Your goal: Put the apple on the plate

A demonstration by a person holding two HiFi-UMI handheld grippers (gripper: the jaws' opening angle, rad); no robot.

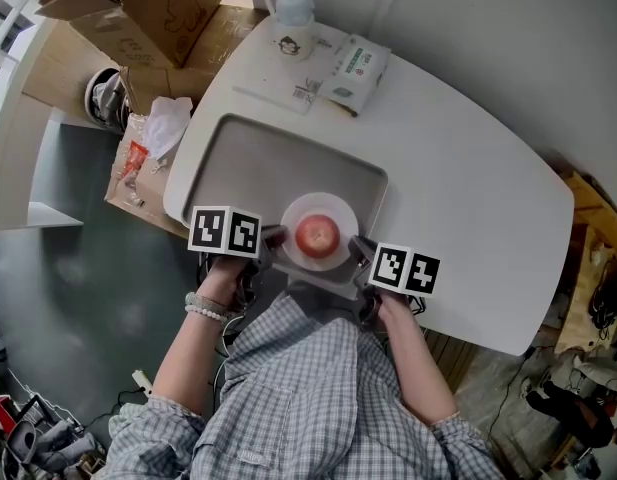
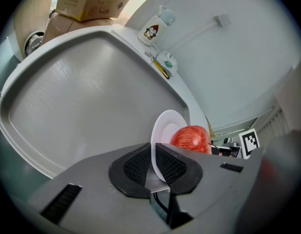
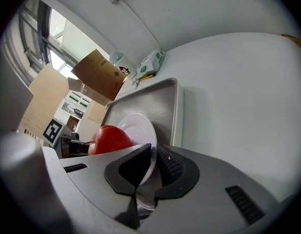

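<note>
**Red apple [image 1: 317, 234] sits on a white plate [image 1: 339, 208] pinched from both sides**

At the lower centre of the head view, the left gripper [image 2: 153, 164] has its jaws closed on one edge of the plate's rim, and the right gripper [image 3: 151, 168] clamps the opposite edge. Two grips likely keep the plate level so the apple cannot roll. It hangs over the near edge of the grey tray [image 1: 238, 158] on the white table [image 1: 468, 198]; whether it touches the tray I cannot tell.

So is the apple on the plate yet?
Yes, that part looks done: the apple sits on the white plate. In hand: the left claw and right claw each pinch the plate's rim at the grey tray's near edge. Left, probably: just letting go.
</note>
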